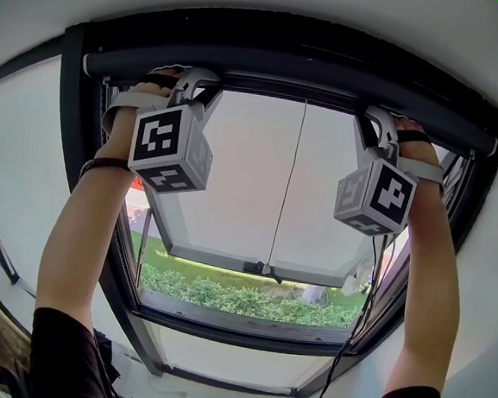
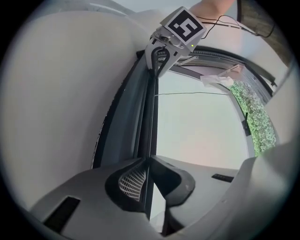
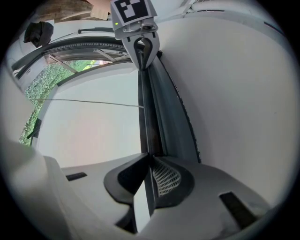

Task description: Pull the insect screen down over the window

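Note:
The insect screen's thin dark pull bar [image 1: 285, 88] lies just under the dark roller housing [image 1: 287, 65] at the top of the window frame. My left gripper [image 1: 192, 89] is raised to the bar's left end, and my right gripper [image 1: 372, 127] to its right end. In the left gripper view the bar [image 2: 151, 117] runs straight into my left gripper [image 2: 149, 161], whose jaws are shut on it. The right gripper view shows the same bar [image 3: 146, 117] pinched in my right gripper [image 3: 150, 159]. Each gripper sees the other, the right gripper [image 2: 159, 58] and the left gripper [image 3: 143, 49], clamped farther along the bar.
Below the bar an open window sash [image 1: 233, 184] tilts outward, with a thin cord [image 1: 290, 180] hanging down its middle. A green hedge [image 1: 240, 299] shows outside. A black cable [image 1: 350, 333] dangles by the frame's right side. White wall surrounds the dark frame [image 1: 68, 135].

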`<action>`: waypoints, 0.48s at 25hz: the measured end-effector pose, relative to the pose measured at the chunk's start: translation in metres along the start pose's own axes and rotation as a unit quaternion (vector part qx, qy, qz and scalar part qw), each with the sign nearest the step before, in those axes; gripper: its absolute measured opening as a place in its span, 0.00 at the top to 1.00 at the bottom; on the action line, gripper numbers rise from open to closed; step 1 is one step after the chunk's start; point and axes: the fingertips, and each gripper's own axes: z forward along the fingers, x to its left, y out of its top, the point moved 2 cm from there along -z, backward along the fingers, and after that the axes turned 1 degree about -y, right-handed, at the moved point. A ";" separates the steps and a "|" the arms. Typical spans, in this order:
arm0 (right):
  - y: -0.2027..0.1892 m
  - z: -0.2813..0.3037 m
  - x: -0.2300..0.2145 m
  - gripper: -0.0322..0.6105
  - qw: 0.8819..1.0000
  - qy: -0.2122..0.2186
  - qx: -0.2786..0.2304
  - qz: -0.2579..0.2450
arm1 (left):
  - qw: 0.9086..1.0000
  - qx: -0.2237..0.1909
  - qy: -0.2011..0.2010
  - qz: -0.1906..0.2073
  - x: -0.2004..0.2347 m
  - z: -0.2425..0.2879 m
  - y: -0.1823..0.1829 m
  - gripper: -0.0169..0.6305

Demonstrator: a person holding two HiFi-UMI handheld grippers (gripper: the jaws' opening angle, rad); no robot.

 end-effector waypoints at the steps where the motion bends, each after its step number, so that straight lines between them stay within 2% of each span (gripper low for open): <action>1: 0.000 0.000 0.000 0.89 1.000 -0.001 0.002 -0.002 | 1.000 0.004 -0.002 0.002 0.000 0.001 0.001 0.94; 7: 0.001 0.002 0.002 0.89 1.000 0.008 0.011 -0.022 | 0.999 0.029 0.010 0.021 0.000 0.004 0.002 0.93; 12: 0.001 0.004 0.003 0.92 1.000 0.021 0.014 -0.016 | 0.998 0.049 -0.010 0.032 0.000 0.008 0.003 0.95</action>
